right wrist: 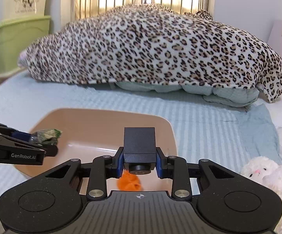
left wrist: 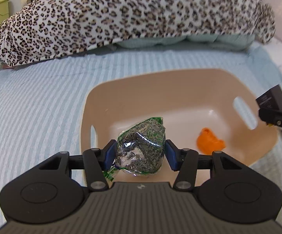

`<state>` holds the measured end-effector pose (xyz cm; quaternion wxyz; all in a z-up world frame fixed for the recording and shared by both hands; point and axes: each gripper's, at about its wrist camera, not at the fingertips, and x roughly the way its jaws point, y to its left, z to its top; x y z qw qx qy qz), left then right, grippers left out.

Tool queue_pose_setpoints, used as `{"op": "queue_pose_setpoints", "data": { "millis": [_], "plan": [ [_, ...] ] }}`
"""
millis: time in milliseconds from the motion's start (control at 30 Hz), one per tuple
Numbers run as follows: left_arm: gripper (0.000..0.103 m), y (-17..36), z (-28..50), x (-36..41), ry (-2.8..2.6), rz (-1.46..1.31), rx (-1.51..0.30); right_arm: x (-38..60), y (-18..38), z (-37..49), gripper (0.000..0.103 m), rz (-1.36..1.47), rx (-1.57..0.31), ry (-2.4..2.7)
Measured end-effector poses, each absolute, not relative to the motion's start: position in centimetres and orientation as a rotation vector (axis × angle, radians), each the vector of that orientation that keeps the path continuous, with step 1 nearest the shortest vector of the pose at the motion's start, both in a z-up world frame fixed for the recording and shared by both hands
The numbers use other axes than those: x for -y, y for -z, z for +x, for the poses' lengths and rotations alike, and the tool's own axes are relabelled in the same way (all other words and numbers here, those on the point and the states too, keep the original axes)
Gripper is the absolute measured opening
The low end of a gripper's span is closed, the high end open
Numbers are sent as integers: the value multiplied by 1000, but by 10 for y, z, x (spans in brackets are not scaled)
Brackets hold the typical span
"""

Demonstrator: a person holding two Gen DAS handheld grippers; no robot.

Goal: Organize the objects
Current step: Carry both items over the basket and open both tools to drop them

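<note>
My left gripper (left wrist: 140,152) is shut on a clear bag of dark dried bits (left wrist: 141,150) and holds it over the near left part of a beige plastic tub (left wrist: 133,89) on the bed. An orange object (left wrist: 209,141) lies on the tub's floor. My right gripper (right wrist: 140,162) is shut on a black box-shaped device (right wrist: 139,146) with a round button, held over the tub (right wrist: 102,120) above the orange object (right wrist: 130,182). The left gripper with the bag (right wrist: 47,135) shows at the left of the right wrist view. The black device (left wrist: 269,99) shows at the right edge of the left wrist view.
The tub sits on a blue striped bedsheet (left wrist: 33,107). A leopard-print blanket (right wrist: 150,48) is heaped over pale pillows at the back. A white plush toy (right wrist: 271,175) lies to the right. Green storage bins (right wrist: 14,39) stand at the far left.
</note>
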<state>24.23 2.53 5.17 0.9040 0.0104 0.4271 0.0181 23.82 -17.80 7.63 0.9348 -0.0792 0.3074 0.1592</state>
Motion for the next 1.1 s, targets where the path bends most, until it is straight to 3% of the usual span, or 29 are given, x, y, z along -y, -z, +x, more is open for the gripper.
{"op": "queue_pose_setpoints", "data": {
  "millis": [300, 400, 433, 467, 533, 600, 800, 1100],
  "plan": [
    [58, -33, 253, -35, -84, 33, -959, 175, -38, 259, 29, -177, -743, -314],
    [63, -37, 248, -35, -84, 16, -954, 174, -33, 260, 31, -183, -770, -319],
    [70, -39, 245, -33, -84, 19, -951, 174, -32, 259, 40, -179, -778, -322],
    [78, -41, 242, -31, -83, 26, -942, 175, -32, 257, 41, -178, -782, -327],
    [82, -48, 235, -28, -86, 45, -919, 177, -35, 250, 56, -188, -773, -330],
    [84, -54, 228, -26, -88, 49, -907, 179, -40, 242, 68, -200, -754, -325],
    [88, -71, 201, -28, -74, 49, -887, 193, -61, 222, 91, -171, -724, -321],
    [92, -70, 163, -48, -60, 27, -909, 204, -62, 194, 98, -185, -752, -346]
  ]
}}
